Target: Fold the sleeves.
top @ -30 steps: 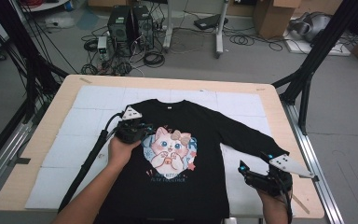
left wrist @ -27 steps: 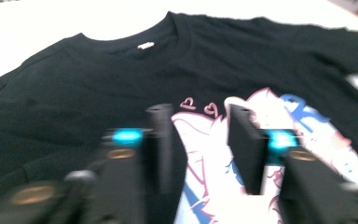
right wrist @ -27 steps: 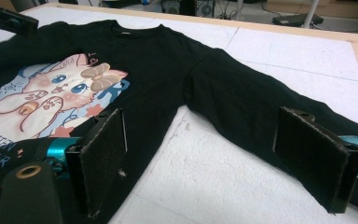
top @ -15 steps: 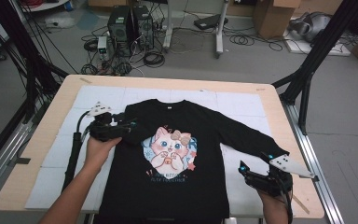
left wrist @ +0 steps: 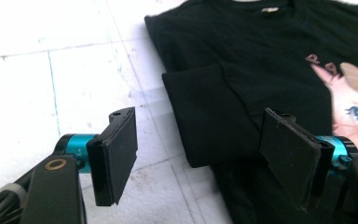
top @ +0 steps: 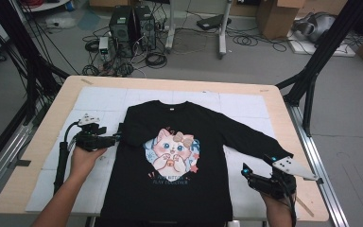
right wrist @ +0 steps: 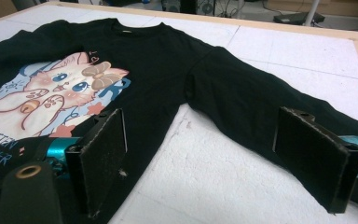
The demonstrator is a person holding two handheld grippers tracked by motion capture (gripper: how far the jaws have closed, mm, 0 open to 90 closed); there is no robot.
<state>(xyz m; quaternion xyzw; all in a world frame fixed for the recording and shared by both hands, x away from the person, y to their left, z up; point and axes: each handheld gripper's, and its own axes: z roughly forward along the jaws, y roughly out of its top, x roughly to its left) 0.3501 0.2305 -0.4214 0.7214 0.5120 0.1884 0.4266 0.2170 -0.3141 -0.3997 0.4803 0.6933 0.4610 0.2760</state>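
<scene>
Two hand-held grippers, left hand-held gripper (left wrist: 205,154) wide open, empty

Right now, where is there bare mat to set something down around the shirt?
Free: the white mat left of and beyond the black shirt, and the wedge between body and outstretched sleeve. Crowded: the left gripper at the folded sleeve, the right gripper near the cuff.

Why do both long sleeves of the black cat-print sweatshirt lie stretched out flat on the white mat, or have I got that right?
Not quite. One sleeve, the folded sleeve, is doubled in over the body of the black cat-print sweatshirt, as the left gripper view shows before the open left gripper. The other long sleeve does lie stretched out on the white mat.
</scene>
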